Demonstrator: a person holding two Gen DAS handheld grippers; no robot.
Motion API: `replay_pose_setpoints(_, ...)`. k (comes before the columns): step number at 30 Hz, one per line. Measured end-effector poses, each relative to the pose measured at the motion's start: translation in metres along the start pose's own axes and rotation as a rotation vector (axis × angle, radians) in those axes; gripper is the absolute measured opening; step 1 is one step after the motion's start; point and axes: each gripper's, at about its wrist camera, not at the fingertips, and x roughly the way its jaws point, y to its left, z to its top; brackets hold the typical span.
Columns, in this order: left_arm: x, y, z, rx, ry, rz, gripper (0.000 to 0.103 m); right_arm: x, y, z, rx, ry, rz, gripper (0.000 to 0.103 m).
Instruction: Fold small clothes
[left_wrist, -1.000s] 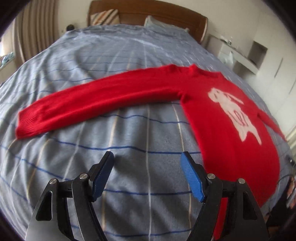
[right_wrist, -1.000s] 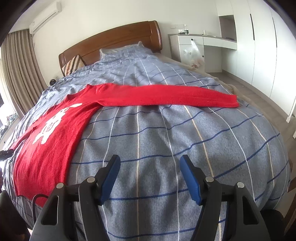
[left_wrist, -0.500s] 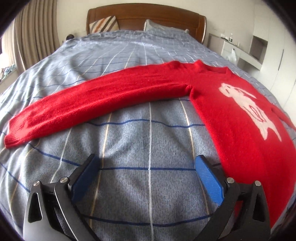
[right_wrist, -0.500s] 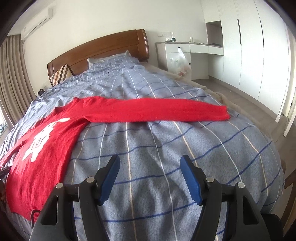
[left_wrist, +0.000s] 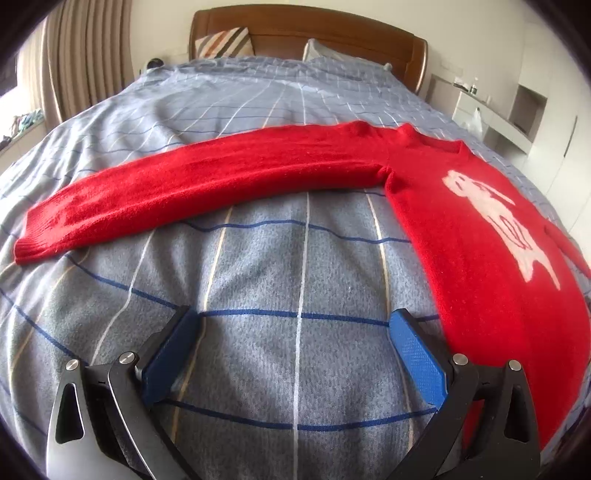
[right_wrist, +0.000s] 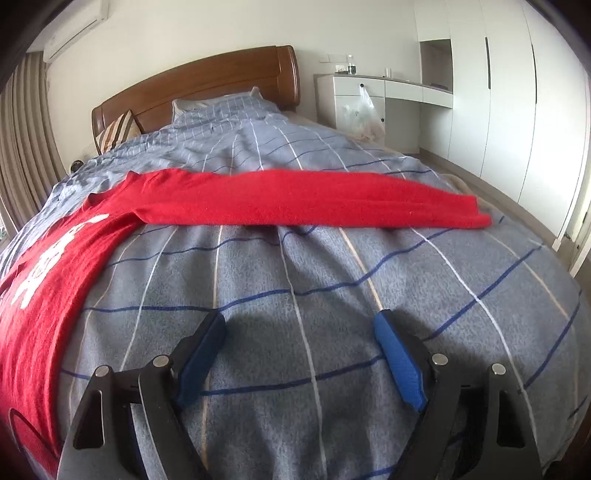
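Observation:
A red sweater (left_wrist: 480, 236) with a white animal print lies flat on the bed, sleeves spread out. In the left wrist view its sleeve (left_wrist: 184, 192) runs to the left, with the cuff at the far left. My left gripper (left_wrist: 295, 328) is open and empty, low over the bedspread in front of that sleeve, its right finger next to the sweater's side edge. In the right wrist view the other sleeve (right_wrist: 332, 199) runs to the right and the body (right_wrist: 48, 280) lies at left. My right gripper (right_wrist: 299, 332) is open and empty, low over the bedspread.
The bed has a grey-blue checked bedspread (left_wrist: 295, 266) and a wooden headboard (right_wrist: 207, 88) with pillows. A white desk (right_wrist: 388, 92) with a hanging plastic bag and white wardrobes (right_wrist: 517, 92) stand at the right. Curtains (left_wrist: 85, 55) hang at the left.
Both grippers have dropped lower towards the bedspread and closer to the sleeves. The left gripper's jaws have opened wider. The sweater has not moved.

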Motion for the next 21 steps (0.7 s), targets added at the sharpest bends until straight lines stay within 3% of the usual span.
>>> replay_pose_setpoints(3,0.0015,-0.0044,-0.0014,0.022,-0.012,0.023,0.103,0.0039,0.0090,-0.0045,-0.054,-0.018,-0.018,0.098)
replay_pose_setpoints(21,0.0004,-0.0047,-0.0022,0.026,-0.032,0.036,0.103,-0.0010,0.0026,-0.0096,-0.037,-0.051,0.004,0.098)
